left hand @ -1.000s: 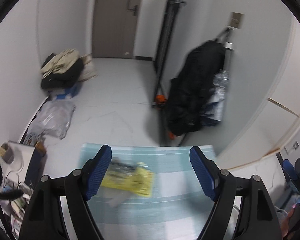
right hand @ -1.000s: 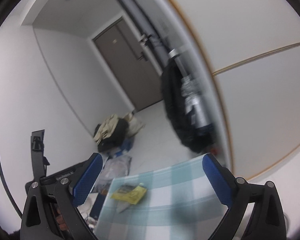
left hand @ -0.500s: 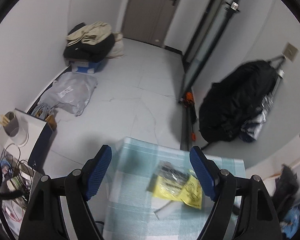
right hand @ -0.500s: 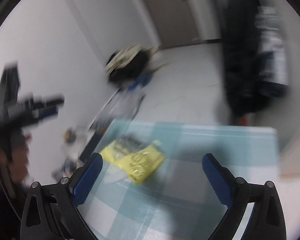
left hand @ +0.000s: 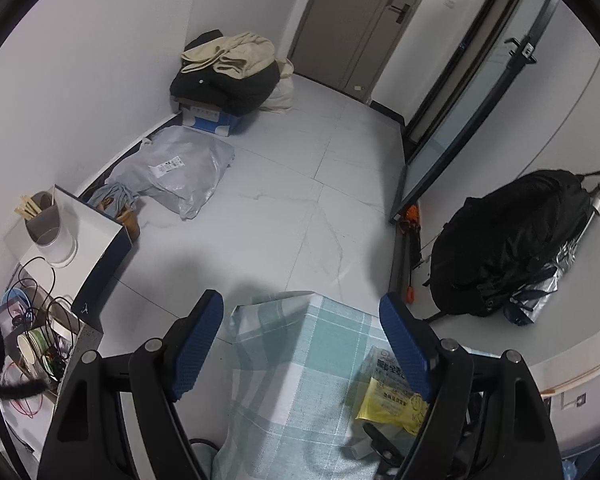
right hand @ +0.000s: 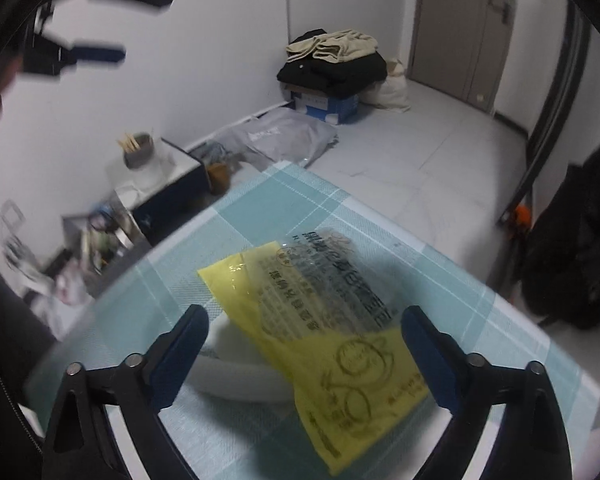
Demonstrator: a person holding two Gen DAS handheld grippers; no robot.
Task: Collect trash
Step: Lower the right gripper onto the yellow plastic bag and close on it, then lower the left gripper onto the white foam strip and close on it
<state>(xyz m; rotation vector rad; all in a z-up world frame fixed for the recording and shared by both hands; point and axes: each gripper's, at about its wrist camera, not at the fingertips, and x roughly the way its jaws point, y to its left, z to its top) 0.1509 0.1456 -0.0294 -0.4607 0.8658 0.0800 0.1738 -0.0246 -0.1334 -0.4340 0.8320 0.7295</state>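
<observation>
A yellow and clear plastic wrapper (right hand: 320, 320) lies on a table covered with a teal checked cloth (right hand: 380, 224). Part of it rests on a flat white piece (right hand: 236, 372). My right gripper (right hand: 304, 312) hangs just above it, and its jaws are closing with the wrapper between the fingers and the pads still apart from it. My left gripper (left hand: 300, 300) is open over the table's far corner (left hand: 300, 360) with nothing between its fingers. The wrapper (left hand: 392, 396) sits partly behind its right finger. The left gripper (right hand: 144, 26) also shows blurred at the upper left of the right wrist view.
On the floor are a grey mailing bag (left hand: 176, 172), a pile of clothes on a blue box (left hand: 228, 76) and a black backpack (left hand: 512, 248) against the right wall. A box with a cup of chopsticks (left hand: 44, 220) and tangled cables (left hand: 40, 320) stands left of the table.
The right gripper has swung down and rolled, coming close over the wrapper. The left gripper has drifted left and lower, so the wrapper went from between its fingers to behind the right one.
</observation>
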